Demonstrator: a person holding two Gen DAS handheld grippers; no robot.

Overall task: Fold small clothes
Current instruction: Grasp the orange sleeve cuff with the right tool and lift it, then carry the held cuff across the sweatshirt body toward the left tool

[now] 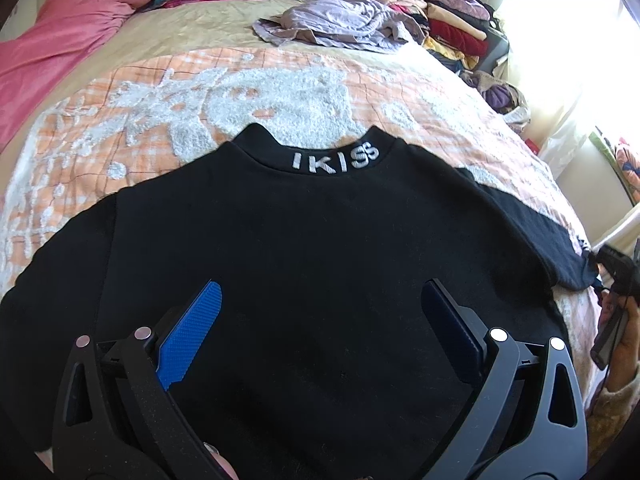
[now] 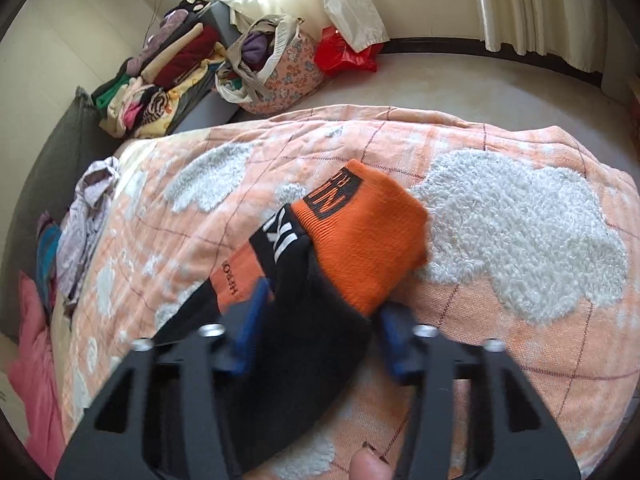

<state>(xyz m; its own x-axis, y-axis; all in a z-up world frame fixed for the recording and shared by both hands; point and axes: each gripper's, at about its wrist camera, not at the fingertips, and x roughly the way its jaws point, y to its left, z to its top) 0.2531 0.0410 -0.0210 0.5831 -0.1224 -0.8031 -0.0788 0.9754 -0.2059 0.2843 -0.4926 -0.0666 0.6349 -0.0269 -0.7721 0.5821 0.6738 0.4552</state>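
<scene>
- Sweater (image 1: 300, 240), black with white letters at the collar, lies flat on the bed (image 1: 120, 128), collar away from the camera, over an orange-and-white blanket (image 2: 500, 240).
- Left claw (image 1: 320, 308) hovers above the sweater's lower body, jaws spread wide; nothing sits between its blue pads (image 1: 192, 332).
- Right claw (image 2: 320, 320) is closed on the sleeve (image 2: 312, 320) near its orange cuff (image 2: 368, 240); the black cloth bunches between the two blue pads. This view is blurred.
- Cuff bears black lettering and lies on the blanket just ahead of the claw; beside it run a black band with white letters and an orange patch.
- In the left view the same sleeve stretches out to the right edge of the bed, where the right claw (image 1: 616, 272) meets it.
- Lilac garment (image 1: 340, 24) lies crumpled farther up the bed, well apart from the sweater.
- Folded clothes (image 1: 448, 24) are stacked at the bed's far right side.
- Pink cover (image 1: 60, 48) lies at the far left.
</scene>
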